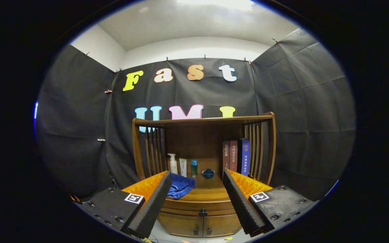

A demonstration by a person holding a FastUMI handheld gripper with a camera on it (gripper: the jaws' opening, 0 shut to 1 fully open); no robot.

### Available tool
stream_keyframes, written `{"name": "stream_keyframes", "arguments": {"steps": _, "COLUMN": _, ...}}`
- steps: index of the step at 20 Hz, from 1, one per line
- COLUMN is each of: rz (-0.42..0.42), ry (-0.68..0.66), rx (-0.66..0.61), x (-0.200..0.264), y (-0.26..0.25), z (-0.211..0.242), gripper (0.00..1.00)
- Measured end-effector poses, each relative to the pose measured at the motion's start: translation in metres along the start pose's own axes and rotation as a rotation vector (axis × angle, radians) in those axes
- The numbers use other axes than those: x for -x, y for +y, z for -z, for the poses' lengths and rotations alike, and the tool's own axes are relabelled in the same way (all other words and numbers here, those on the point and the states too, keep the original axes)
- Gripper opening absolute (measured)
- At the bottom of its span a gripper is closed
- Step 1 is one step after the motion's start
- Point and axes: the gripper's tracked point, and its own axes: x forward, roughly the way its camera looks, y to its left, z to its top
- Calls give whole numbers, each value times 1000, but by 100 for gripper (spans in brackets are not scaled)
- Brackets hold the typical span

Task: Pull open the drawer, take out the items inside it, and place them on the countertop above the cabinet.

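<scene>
Gripper view is looking straight at a small wooden cabinet, and the gripper is hanging in the air in front of it with its fingers spread wide and nothing between them. The drawer is sitting shut just under the countertop, and its dark knob is lying ahead of the fingers and a little below the line joining their tips, nearly midway between them, perhaps a shade toward the right finger. That is the relation the coming move is hanging on: judging from this, the gripper is needing to travel forward and dip slightly so that the knob is ending up between the pads before they are closing. The drawer front is running crosswise, level with the countertop edge, so the pull would be coming straight back toward the camera. Below the drawer, two cabinet doors with small handles are showing closed. On the countertop, a blue towel is lying crumpled at the left front corner, close behind the left finger's tip, while a blue bowl, three bottles and a row of books are standing further back under the shelf. The drawer's contents are hidden, and no part of the task is looking done yet.
</scene>
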Motion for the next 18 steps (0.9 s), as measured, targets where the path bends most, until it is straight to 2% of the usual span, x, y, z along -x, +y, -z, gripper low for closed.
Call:
{"name": "stream_keyframes", "arguments": {"steps": 6, "rz": 11, "ry": 77, "rx": -8, "x": -37, "y": -5, "z": 61, "gripper": 98}}
{"name": "stream_keyframes", "arguments": {"steps": 12, "rz": 42, "ry": 167, "rx": -25, "x": -73, "y": -16, "z": 150, "gripper": 99}}
{"name": "stream_keyframes", "arguments": {"steps": 18, "rz": 61, "ry": 249, "rx": -44, "x": -104, "y": -24, "z": 218, "gripper": 98}}
